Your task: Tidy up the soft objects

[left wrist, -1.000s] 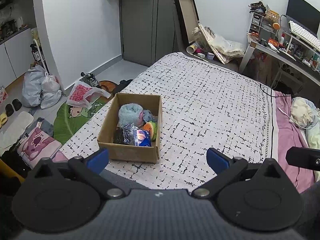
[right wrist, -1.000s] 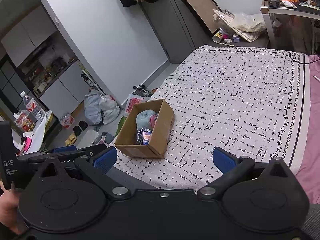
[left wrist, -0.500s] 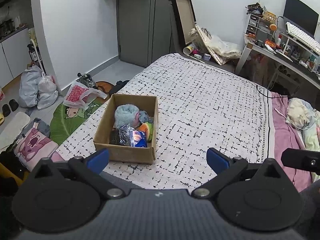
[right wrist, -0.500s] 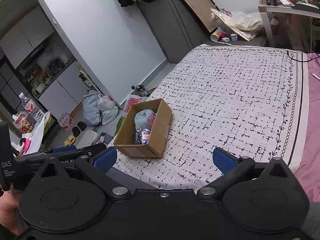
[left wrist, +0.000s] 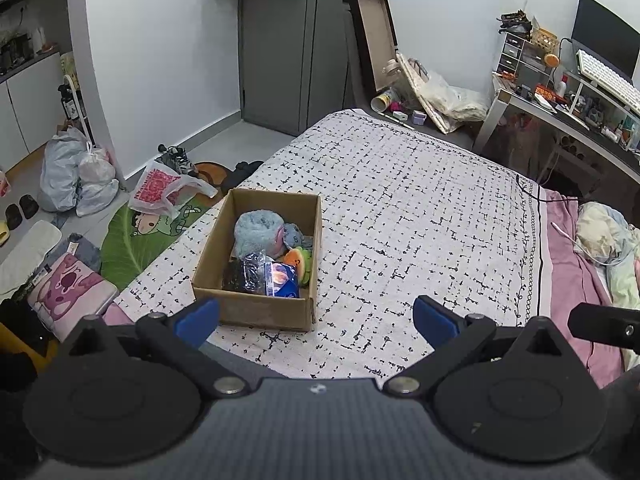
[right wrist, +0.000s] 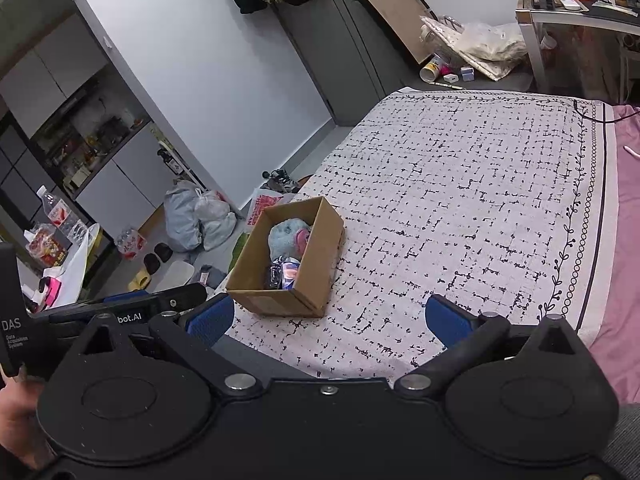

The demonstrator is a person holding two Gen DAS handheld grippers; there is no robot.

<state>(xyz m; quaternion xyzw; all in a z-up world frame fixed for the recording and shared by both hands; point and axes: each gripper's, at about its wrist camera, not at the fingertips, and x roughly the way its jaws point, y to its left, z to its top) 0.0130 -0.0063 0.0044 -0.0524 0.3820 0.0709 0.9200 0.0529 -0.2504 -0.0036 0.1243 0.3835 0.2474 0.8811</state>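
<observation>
On the floor at the far left of the left wrist view lie tied plastic bags (left wrist: 76, 176) and a green cartoon mat (left wrist: 136, 236), both below the edge of the bed (left wrist: 420, 216), whose black-and-white patterned cover fills the middle of the frame. Near the bed's left edge sits the cardboard box (left wrist: 256, 308) — open-topped, its long axis running away from the camera toward the grey door (left wrist: 288, 48), its short front wall facing the gripper. Inside, a fluffy blue plush (left wrist: 256, 234) fills the far half, a small orange-and-green plush (left wrist: 298, 258) lies against the right wall, and a shiny wrapped packet (left wrist: 264, 278) with a blue and orange end rests in the near half. The left gripper (left wrist: 316, 320) hangs just short of the box with its blue-padded jaws spread wide and nothing between them; the left pad lines up with the box's near left corner. Farther right, past the bare cover, a pink sheet (left wrist: 576, 280) and a cluttered desk (left wrist: 580, 108) close the view. In the right wrist view the same box (right wrist: 286, 264) appears left of centre, tilted on the diagonal, and the right gripper (right wrist: 330, 322) is likewise released — jaws wide apart, empty, above the bed's near edge.
</observation>
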